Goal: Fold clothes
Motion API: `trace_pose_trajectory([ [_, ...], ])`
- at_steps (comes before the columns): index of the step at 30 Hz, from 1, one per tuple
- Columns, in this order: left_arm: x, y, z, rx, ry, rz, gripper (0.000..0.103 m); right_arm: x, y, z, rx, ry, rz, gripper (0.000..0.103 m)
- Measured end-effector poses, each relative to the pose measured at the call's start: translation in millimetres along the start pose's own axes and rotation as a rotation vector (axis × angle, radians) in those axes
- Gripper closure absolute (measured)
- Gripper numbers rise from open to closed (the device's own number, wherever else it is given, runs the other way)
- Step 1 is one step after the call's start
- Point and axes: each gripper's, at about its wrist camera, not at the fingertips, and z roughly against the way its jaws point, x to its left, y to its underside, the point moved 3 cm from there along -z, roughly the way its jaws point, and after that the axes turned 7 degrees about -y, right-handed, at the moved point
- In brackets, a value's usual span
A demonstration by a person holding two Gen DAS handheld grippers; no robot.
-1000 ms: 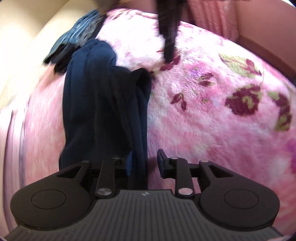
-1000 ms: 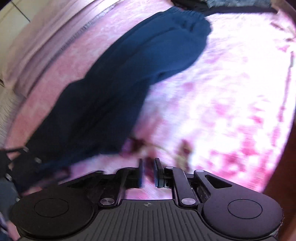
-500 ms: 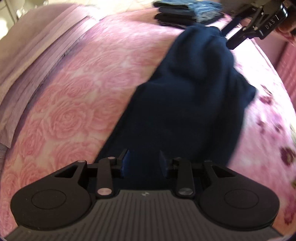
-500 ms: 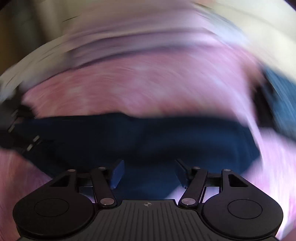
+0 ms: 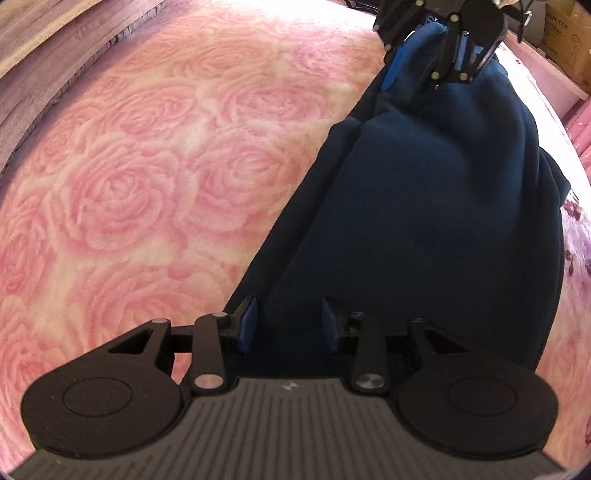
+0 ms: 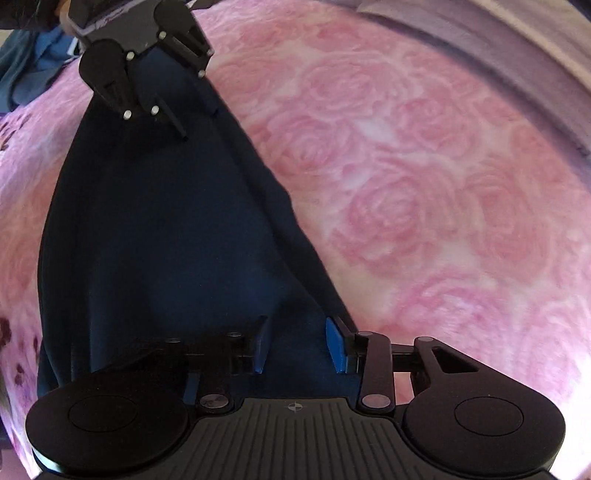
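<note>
A dark navy garment lies stretched in a long band on the pink rose-patterned blanket. My left gripper is open, its jaws either side of one end of the garment. My right gripper is open over the other end of the garment. Each gripper shows in the other's view: the right one at the top right, the left one at the top left, both low over the cloth.
Blue-grey clothes lie at the blanket's far edge. A mauve bed border runs along one side and also shows in the left wrist view. A cardboard box stands beyond the bed.
Both grippers swung round to opposite ends of the garment and now face each other. The right gripper opened from shut. The garment now lies as a straighter band.
</note>
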Motion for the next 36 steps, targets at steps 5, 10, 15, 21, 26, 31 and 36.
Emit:
trace_pose_trajectory([
  [5, -0.5, -3.5, -4.7, 0.026, 0.021, -0.058, 0.077, -3.2, 4.4, -1.5, -0.011, -0.002, -0.037, 0.082],
  [10, -0.6, -4.8, -4.1, 0.040, 0.037, -0.103, 0.090, -2.8, 1.1, 10.4, -0.042, 0.055, -0.011, 0.084],
  [15, 3.2, -3.3, -1.1, 0.025, 0.029, -0.097, 0.100, -4.4, 0.9, 2.3, -0.014, 0.059, -0.010, 0.084],
  [21, 8.7, -10.2, 34.3, -0.053, -0.025, -0.072, 0.102, 0.6, 0.5, 26.0, -0.061, 0.119, -0.051, 0.103],
  [26, 26.4, -14.0, 18.6, -0.039, -0.049, -0.006, 0.102, -9.0, -7.8, 42.5, -0.125, 0.188, -0.076, 0.103],
  [31, 23.1, -12.0, -9.7, 0.019, -0.053, -0.009, 0.095, -17.1, -2.6, 6.1, -0.037, 0.185, -0.095, 0.103],
  [36, 34.6, 11.9, 18.1, 0.035, -0.137, 0.070, 0.085, -4.4, 6.8, 17.6, -0.069, 0.298, -0.152, 0.065],
])
